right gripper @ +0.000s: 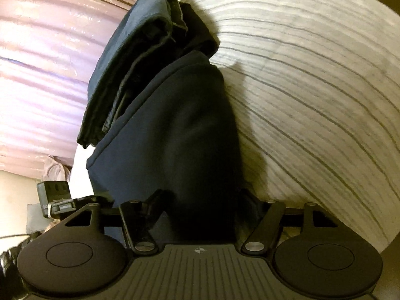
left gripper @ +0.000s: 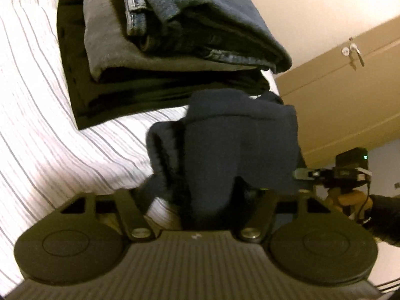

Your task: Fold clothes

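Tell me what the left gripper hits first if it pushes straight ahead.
The left gripper already grips the navy garment; straight on, that bundle would probably meet the stack of folded clothes on the striped bedding.

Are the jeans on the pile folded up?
Folded. The jeans lie in doubled layers, hem showing, on top of the pile.

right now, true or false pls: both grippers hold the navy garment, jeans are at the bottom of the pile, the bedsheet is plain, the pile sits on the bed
Both grippers, left gripper and right gripper, hold the navy garment: true.
The jeans are at the bottom of the folded pile: false, they lie on top.
The bedsheet is plain: false, it is striped.
The pile sits on the bed: true.
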`<act>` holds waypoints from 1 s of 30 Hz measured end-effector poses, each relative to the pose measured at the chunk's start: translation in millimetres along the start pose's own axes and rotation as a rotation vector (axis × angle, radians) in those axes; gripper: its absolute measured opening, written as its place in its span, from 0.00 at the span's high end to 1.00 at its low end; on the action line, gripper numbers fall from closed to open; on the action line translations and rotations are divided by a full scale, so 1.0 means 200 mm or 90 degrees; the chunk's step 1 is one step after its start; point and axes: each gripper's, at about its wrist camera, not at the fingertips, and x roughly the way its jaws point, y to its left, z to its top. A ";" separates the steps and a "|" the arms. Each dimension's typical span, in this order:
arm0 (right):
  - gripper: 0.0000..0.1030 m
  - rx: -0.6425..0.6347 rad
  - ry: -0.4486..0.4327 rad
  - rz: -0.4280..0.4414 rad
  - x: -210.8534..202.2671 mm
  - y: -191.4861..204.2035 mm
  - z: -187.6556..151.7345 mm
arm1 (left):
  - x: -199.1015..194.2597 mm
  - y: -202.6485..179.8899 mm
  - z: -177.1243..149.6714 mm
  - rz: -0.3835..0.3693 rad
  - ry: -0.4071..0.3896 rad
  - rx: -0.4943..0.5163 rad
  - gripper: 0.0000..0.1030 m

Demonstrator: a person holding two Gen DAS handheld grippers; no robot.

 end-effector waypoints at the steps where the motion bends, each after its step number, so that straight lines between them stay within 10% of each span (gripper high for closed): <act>1: 0.62 0.016 0.002 -0.002 -0.01 0.01 0.01 | -0.02 -0.01 -0.01 0.000 -0.002 -0.004 0.60; 16: 0.69 -0.020 -0.047 -0.022 -0.45 0.67 -0.11 | -0.55 -0.25 -0.14 -0.063 -0.049 -0.049 0.69; 23: 0.68 -0.055 -0.084 0.015 -0.50 0.99 0.13 | -0.85 -0.38 0.27 -0.052 -0.094 0.003 0.69; 30: 0.68 -0.084 -0.076 0.053 -0.28 1.11 0.76 | -0.80 -0.32 0.84 0.000 -0.127 -0.010 0.69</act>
